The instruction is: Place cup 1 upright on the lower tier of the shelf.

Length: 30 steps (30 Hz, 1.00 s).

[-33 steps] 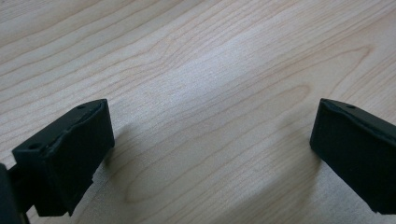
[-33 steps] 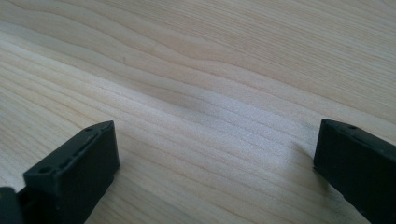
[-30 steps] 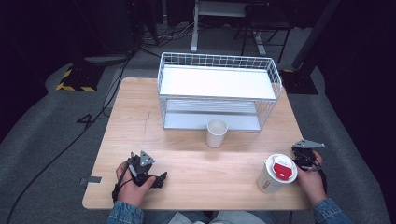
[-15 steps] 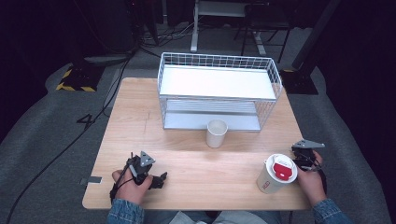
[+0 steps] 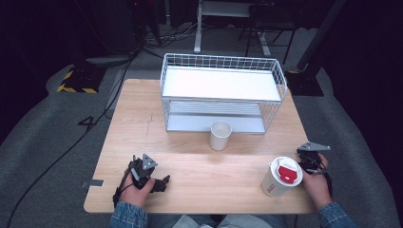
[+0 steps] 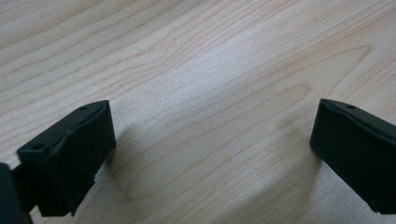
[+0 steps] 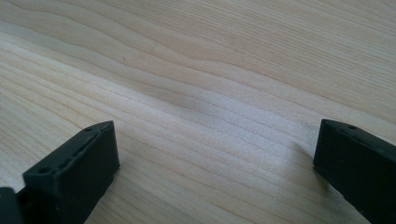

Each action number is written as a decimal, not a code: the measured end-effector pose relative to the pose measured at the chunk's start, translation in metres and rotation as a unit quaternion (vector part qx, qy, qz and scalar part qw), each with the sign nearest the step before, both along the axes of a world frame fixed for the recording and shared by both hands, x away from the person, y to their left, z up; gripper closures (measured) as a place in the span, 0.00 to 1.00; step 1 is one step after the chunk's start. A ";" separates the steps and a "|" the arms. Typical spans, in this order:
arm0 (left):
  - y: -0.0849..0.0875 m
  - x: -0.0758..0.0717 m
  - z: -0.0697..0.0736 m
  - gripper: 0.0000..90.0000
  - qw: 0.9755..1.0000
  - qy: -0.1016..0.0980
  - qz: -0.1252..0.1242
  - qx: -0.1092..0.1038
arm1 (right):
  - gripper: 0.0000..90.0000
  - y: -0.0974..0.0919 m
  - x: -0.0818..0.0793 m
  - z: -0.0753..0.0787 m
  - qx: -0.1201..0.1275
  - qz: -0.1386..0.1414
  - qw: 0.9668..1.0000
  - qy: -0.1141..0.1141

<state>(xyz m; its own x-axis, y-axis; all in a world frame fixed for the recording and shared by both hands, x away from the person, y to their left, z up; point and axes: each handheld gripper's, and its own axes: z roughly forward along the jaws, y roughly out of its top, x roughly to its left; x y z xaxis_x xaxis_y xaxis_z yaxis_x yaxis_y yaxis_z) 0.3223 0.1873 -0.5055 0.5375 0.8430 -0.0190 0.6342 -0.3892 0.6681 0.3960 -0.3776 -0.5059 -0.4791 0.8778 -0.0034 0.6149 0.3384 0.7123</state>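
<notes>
Dark lab: floor cables [image 5: 102,107], hazard tape [image 5: 76,88].

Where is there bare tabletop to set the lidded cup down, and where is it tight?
Widest free patch: the table left of the wire rack, running down to the left tool. Also bare: the front strip between that tool and the lidded cup. Tight: around the open cup before the rack, and the right edge by the right tool.

Table [image 5: 190,128]: light wood.
Back: wire rack [image 5: 223,97].
Centre: open white cup [image 5: 220,135], upright.
Front right: lidded cup [image 5: 280,176], red/white lid.
</notes>
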 end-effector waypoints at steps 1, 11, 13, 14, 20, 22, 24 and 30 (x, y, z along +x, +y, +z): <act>0.000 0.000 0.000 0.02 1.000 0.000 0.000 0.000 | 0.00 0.000 0.000 0.000 0.000 0.000 1.000 0.000; 0.001 -0.004 0.010 0.17 0.999 -0.040 -0.006 -0.027 | 0.00 0.000 0.000 0.000 0.000 0.000 1.000 0.000; 0.000 -0.005 0.014 0.17 0.998 -0.049 -0.008 -0.043 | 0.00 0.000 0.000 0.000 0.000 0.000 1.000 0.000; 0.000 -0.007 0.017 0.17 0.997 -0.063 -0.011 -0.051 | 0.00 0.000 0.000 0.000 0.000 0.000 1.000 0.000; -0.002 -0.010 0.025 0.17 0.993 -0.084 -0.020 -0.086 | 0.00 0.000 0.000 0.000 0.000 0.000 1.000 0.000; -0.003 -0.011 0.028 0.17 0.991 -0.090 -0.020 -0.094 | 0.00 0.000 0.000 0.000 0.000 0.000 1.000 0.000; -0.004 -0.012 0.030 0.17 0.990 -0.099 -0.021 -0.103 | 0.00 0.000 0.000 0.000 0.000 0.000 1.000 0.000; -0.007 -0.015 0.039 0.17 0.985 -0.120 -0.030 -0.123 | 0.00 0.000 0.000 0.000 0.000 0.000 1.000 0.000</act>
<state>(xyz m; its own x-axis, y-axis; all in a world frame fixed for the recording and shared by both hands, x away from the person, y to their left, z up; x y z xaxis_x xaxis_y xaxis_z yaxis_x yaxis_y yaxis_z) 0.3076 0.1798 -0.4669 0.6006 0.7950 -0.0852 0.4268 -0.2287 0.8750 0.3960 -0.3776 -0.5059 -0.4792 0.8777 -0.0035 0.6149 0.3385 0.7123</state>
